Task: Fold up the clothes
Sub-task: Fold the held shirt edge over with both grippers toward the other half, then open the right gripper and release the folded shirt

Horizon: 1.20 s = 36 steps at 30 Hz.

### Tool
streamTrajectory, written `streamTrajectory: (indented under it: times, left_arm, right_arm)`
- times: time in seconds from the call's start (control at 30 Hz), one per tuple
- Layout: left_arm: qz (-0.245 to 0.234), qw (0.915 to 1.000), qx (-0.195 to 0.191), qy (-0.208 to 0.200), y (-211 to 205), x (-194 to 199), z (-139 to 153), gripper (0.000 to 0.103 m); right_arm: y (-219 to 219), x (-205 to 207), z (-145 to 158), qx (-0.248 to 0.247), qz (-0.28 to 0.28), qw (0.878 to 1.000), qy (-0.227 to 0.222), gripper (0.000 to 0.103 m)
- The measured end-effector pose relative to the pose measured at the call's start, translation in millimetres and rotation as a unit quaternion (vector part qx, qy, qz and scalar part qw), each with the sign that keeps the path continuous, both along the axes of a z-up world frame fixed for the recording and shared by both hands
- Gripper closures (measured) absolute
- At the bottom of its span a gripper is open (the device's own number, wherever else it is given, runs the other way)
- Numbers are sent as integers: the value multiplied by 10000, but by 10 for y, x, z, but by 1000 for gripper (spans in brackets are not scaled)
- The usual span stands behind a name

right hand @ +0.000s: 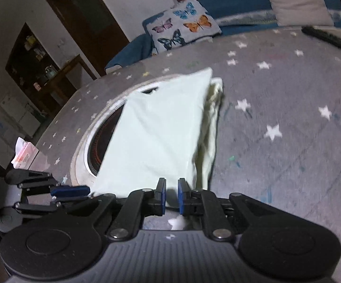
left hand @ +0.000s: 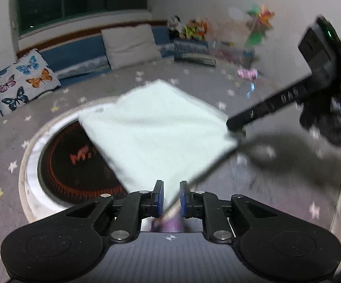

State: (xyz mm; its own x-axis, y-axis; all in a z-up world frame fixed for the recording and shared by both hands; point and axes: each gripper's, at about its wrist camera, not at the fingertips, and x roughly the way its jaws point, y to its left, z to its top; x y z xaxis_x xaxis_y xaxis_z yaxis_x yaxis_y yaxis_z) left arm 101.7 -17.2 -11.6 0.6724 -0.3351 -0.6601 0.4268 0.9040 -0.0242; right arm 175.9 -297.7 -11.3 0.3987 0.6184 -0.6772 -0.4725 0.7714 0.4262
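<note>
The star-print table cover (right hand: pixel 288 118) carries a round inset burner (left hand: pixel 76 165). Over both hangs the pale cloth (left hand: pixel 156 127), raised and stretched between two tongs. The right gripper (left hand: pixel 235 127) pinches one corner; the left gripper (left hand: pixel 171 198) has its pads nearly together on another corner. Risk: uneven pull or a slack pinch would likely free a corner, collapsing the fold. The trailing layer (right hand: pixel 211 127) may bunch underneath.
</note>
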Motion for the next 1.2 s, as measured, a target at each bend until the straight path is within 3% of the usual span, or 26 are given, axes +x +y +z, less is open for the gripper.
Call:
streamTrajectory:
  times: [0.33,0.5,0.73,0.8,0.97,1.1,1.13,1.2]
  left_arm:
    - [-48,9995,-200,259,-284,333,-145,87]
    - [-81,9989,-223,393,-272,343,-235,87]
    - [-131,9986,-292,412,-225,326,-241,87]
    - [-137,9986,-303,414,-224,331,-239,87]
    - [-141,9984,-359,421,-237,370,-252,87]
    - [-131,9982,-401,433,-234,378,-258,86]
    - [-131,9981,-410,437,-232,377,-258,87]
    - [-138,9980,-423,444,-231,377,-261,86]
  right_arm:
    - [246,411,206,39,-70,9990,-429,90]
    - [402,778,124,4,-158,9990,-425,90]
    - [356,1252,-109,-455,-828,9947,-402,89]
    - [310,1287,-60,-393,-867,9942,-498,89]
    - [491,1184,127,-297,-364,9954,-839,83]
    - [796,1211,-14,-650,-18,9945,-819,81]
    - [856,1241,-65,-773,-22,9937,-813,81]
    - [881,1354,-133,-942,-215,9917,-849,94]
